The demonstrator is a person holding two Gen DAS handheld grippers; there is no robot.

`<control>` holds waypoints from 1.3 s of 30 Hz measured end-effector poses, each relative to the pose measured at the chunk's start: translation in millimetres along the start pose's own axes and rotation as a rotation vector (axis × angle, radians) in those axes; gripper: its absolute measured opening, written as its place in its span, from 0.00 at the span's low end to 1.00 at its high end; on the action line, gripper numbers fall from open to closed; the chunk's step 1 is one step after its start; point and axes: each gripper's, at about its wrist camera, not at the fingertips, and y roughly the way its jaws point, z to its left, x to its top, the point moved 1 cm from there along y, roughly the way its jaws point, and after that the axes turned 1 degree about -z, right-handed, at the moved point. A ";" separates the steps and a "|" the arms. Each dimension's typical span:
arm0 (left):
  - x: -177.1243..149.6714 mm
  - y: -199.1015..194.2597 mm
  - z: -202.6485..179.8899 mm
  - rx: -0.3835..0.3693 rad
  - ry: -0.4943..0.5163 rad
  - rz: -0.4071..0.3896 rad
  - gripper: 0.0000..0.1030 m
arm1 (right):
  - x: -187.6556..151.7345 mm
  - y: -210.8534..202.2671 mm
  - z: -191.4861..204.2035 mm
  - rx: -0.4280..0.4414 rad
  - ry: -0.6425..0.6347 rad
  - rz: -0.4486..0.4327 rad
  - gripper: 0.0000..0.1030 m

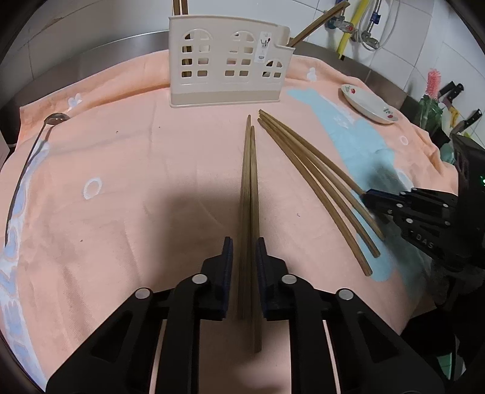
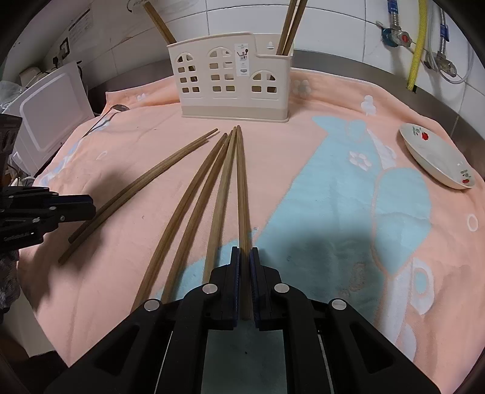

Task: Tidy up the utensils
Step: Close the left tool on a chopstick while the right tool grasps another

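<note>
My left gripper [image 1: 245,260] has its fingers [image 1: 226,266] parted a little, straddling a pair of chopsticks [image 1: 249,194] that runs straight ahead between the pads; there's a gap on each side and the pair lies flat on the peach towel [image 1: 127,188], so I can't call contact there. My right gripper [image 2: 245,266] has its fingers [image 2: 235,272] nearly closed around a single chopstick [image 2: 241,194], pads tight against it on both sides, and it looks clamped. Just left of those fingers three loose chopsticks [image 2: 200,200] fan out on the towel, tips converging ahead near the tip of the held one. Further left, the pair lies diagonally, its near end right at the left gripper's fingertips. The utensil holder [image 2: 235,81] stands upright straight ahead of the right fingers, beyond all the stick tips, on the towel that covers the desk. It already has chopsticks standing in its right-end compartment [image 2: 289,27] and one leaning out of the left end [image 2: 159,22]. In the left wrist view a metal spoon [image 1: 28,157] lies far left of the fingers along the towel edge. A small white dish [image 2: 436,154] with red print sits ahead and well to the right of the right fingers.
</note>
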 end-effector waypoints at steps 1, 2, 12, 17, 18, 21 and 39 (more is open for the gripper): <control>0.4 1.2 0.1 0.000 -0.001 0.002 0.13 | -0.4 -0.2 -0.9 0.001 0.001 0.000 0.06; 0.9 2.7 0.2 0.003 0.000 0.005 0.12 | -1.0 -0.5 -1.8 0.002 0.003 -0.001 0.06; 3.7 11.2 0.3 0.015 0.005 0.021 0.09 | -2.1 -1.2 -1.7 0.005 0.005 -0.004 0.06; 3.2 15.2 1.0 0.014 -0.004 0.029 0.09 | -3.2 -1.7 -1.2 0.006 0.006 -0.006 0.06; 3.2 15.4 1.5 0.012 -0.007 0.030 0.09 | -3.3 -1.8 -1.1 0.005 0.005 -0.006 0.06; 3.1 15.8 0.5 0.016 -0.006 0.030 0.09 | -3.8 -1.7 -1.2 0.005 0.007 -0.007 0.06; 7.6 1.3 -1.4 0.018 -0.003 0.020 0.06 | -0.6 -23.0 1.1 -0.006 -0.002 -0.056 0.06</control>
